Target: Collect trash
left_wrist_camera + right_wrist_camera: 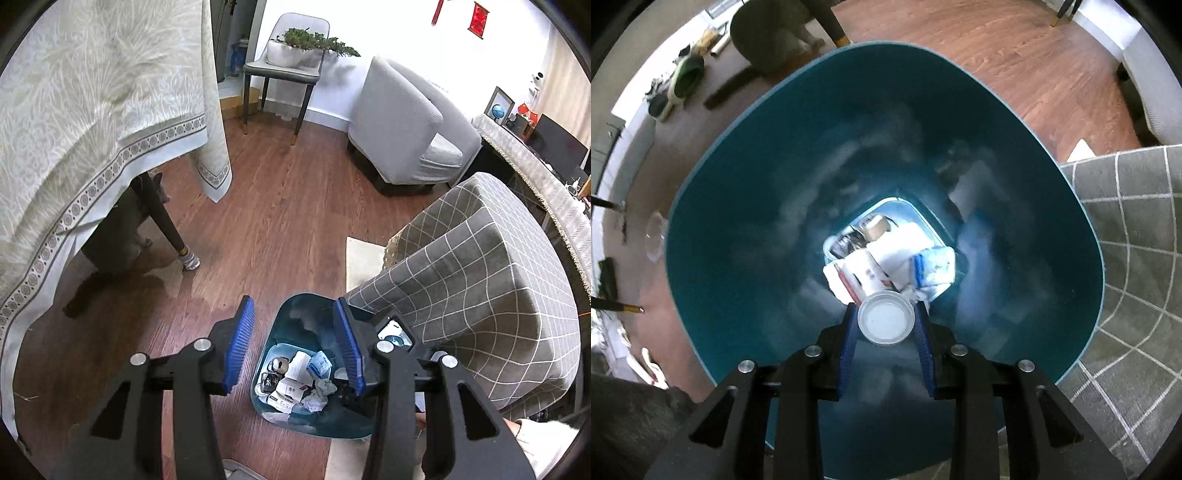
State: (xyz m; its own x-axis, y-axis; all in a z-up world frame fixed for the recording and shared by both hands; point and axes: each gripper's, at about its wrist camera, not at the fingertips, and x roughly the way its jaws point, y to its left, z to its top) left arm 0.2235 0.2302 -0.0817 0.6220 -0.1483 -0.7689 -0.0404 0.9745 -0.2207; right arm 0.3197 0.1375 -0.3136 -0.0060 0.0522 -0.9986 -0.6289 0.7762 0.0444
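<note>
Two views split the scene between them. Your left wrist camera looks out across the room: the left gripper hangs above and to one side of the teal trash bin, its blue pads partly apart with nothing between them. No earlier picture bears on whether those jaws are moving. The same view catches part of your right gripper at the bin's far rim, though not its fingers.

Your right wrist camera shows what the left cannot: it points straight down into the bin, and the right gripper has its pads pressed on the sides of a small clear plastic cup, seen mouth-on, held inside the bin's opening above the litter.

Around you the floor is reddish-brown wood plank. A pale patterned tablecloth drapes over a table at the left, with a dark table leg wearing a striped sock below it. A grey checked cover lies over furniture just beside the bin, a white armchair stands well apart, and a grey chair holds a planter with greenery.

At the bin's bottom lie crumpled tissues, white cartons and a blue-and-white packet, piled together.
</note>
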